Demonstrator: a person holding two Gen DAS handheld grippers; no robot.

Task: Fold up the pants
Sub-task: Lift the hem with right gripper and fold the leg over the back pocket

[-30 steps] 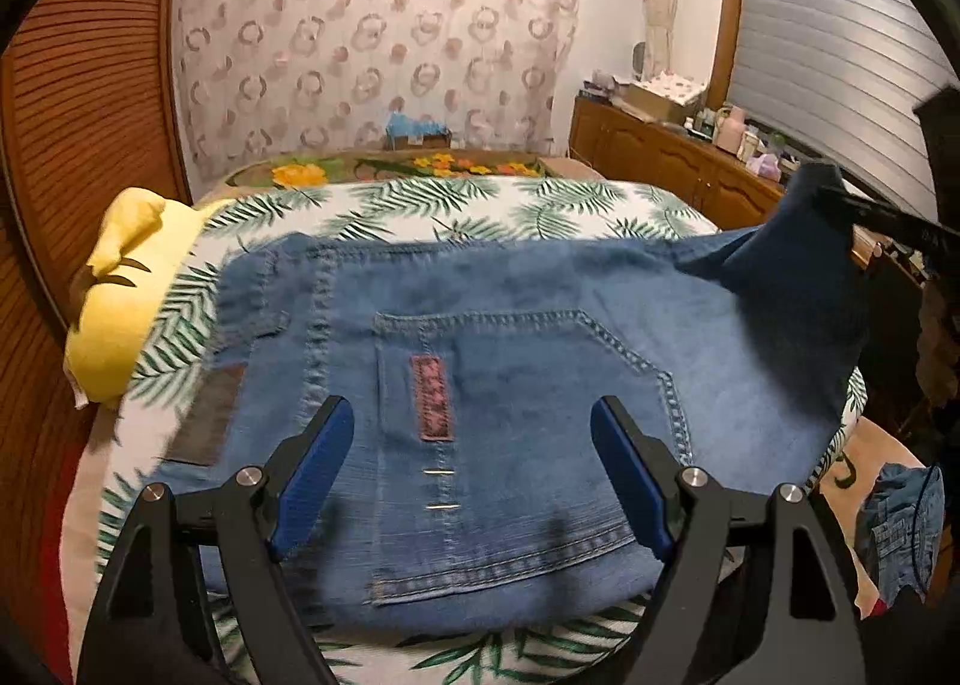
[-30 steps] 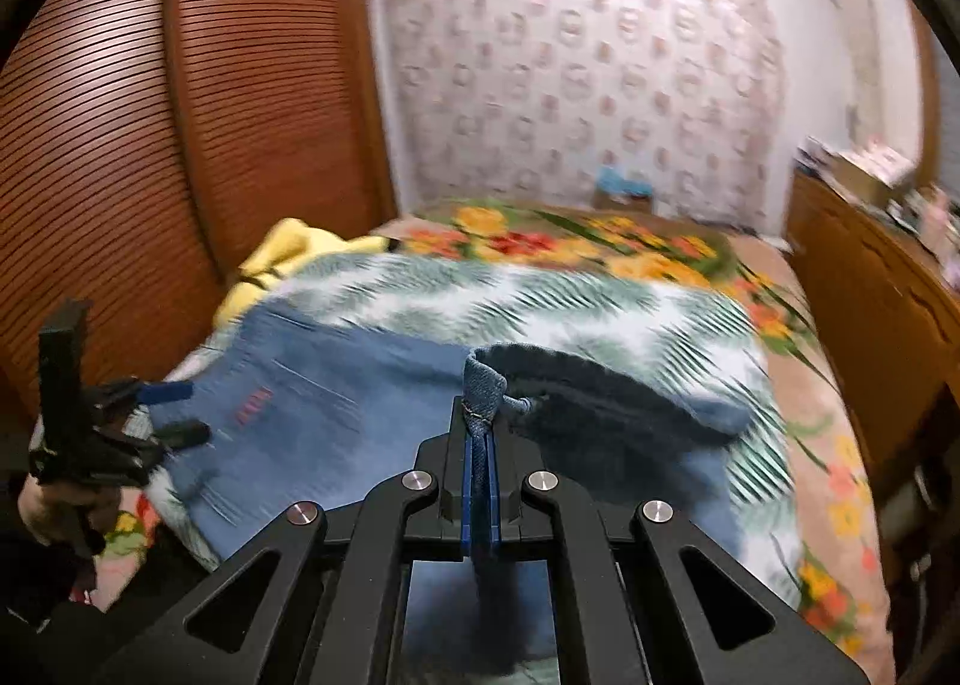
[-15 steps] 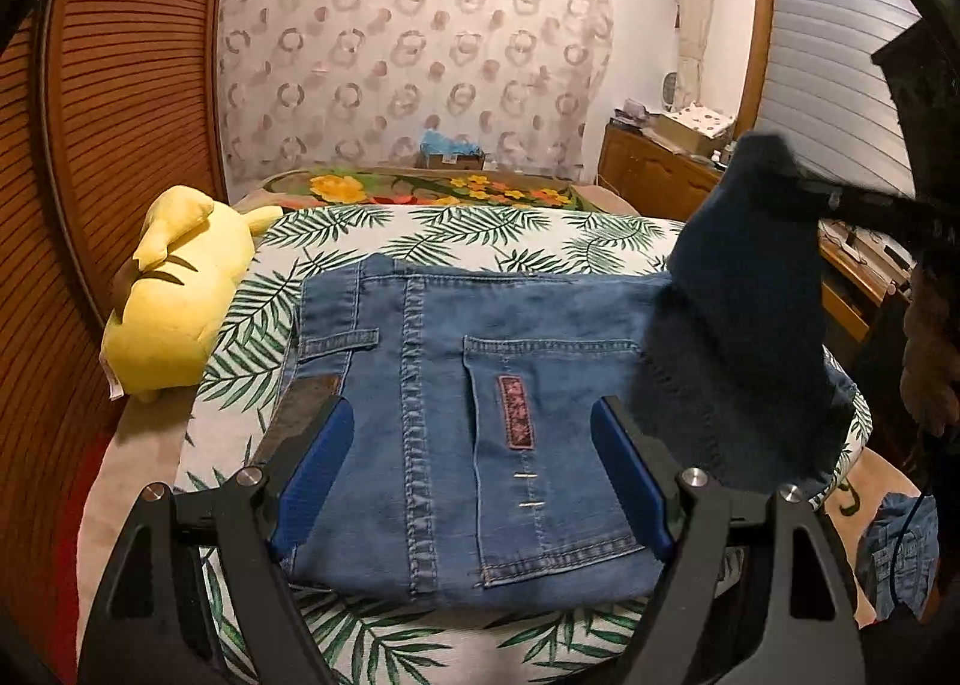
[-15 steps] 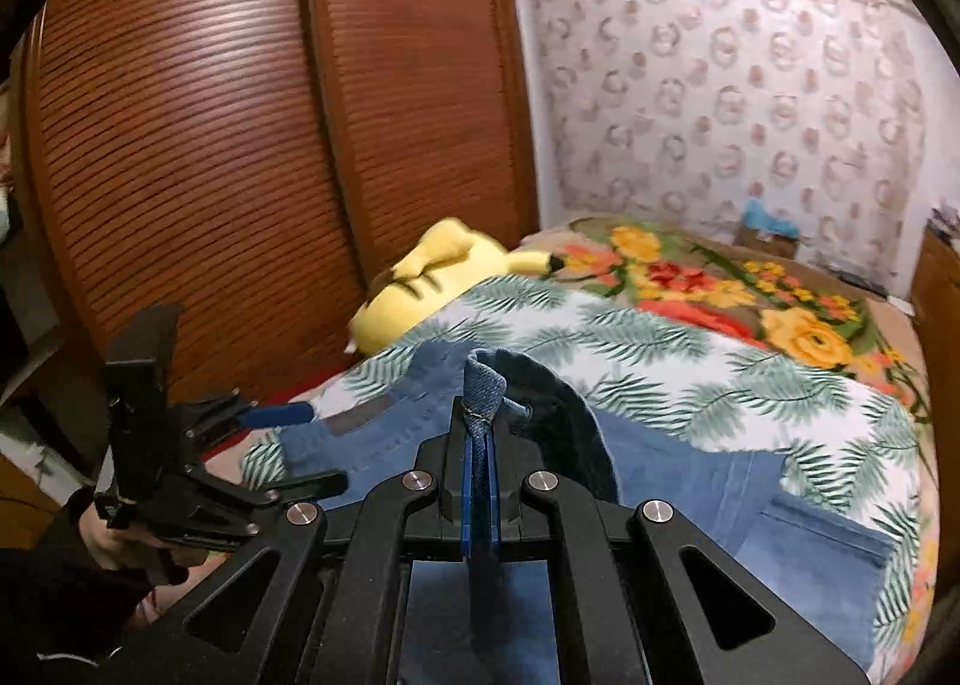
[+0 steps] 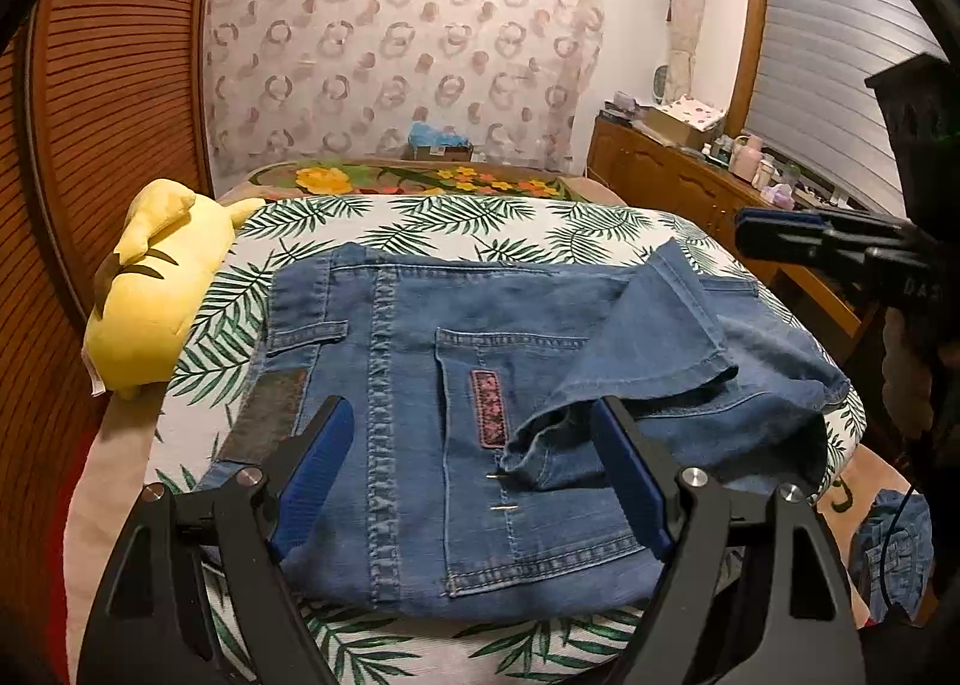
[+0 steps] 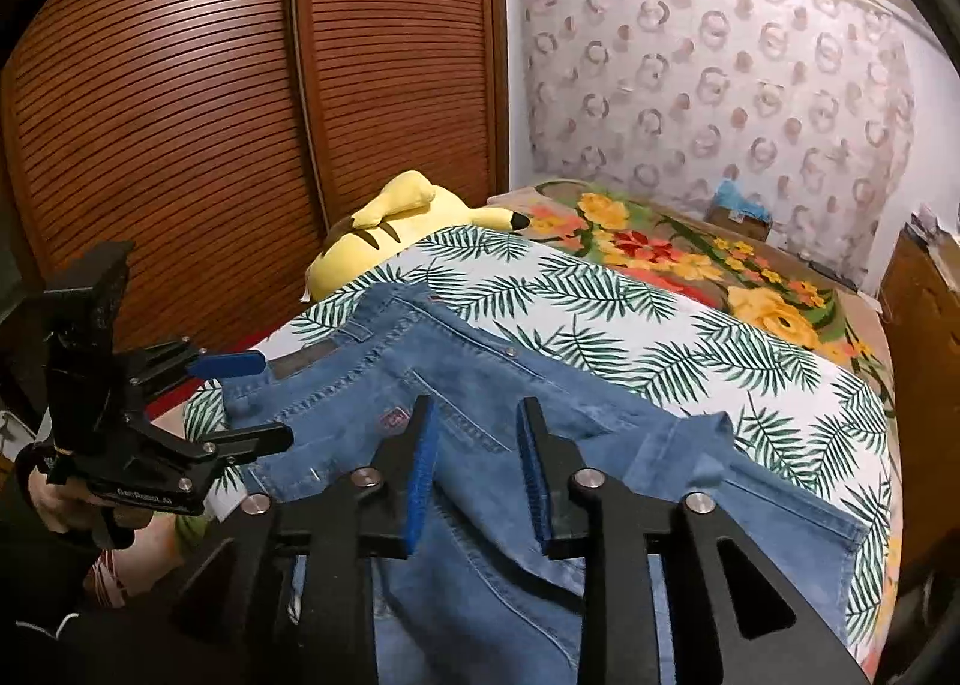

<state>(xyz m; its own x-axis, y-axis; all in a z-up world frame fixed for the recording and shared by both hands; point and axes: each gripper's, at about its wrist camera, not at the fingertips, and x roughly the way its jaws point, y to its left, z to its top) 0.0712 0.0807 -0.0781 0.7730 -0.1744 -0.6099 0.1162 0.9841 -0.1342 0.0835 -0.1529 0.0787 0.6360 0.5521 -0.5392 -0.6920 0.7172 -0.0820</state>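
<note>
**Denim Pants Partly Folded on Bedspread**

Blue denim pants [image 5: 456,445] lie on the white palm-leaf bedspread [image 5: 480,229], leg hem flopped over the back pocket. Right gripper [image 6: 474,469] jaws, just opening, hold nothing. Left gripper [image 5: 474,469] jaws stand apart, empty.

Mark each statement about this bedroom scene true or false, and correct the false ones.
1. The jeans lie on a leaf-print bedcover. True.
2. The yellow plush toy lies on top of the jeans. False: it lies beside them, near the wooden doors.
3. The right hand-held gripper is clamped on denim. False: its jaws have just been opening and nothing is pinched.
4. The left hand-held gripper is open. True.
</note>
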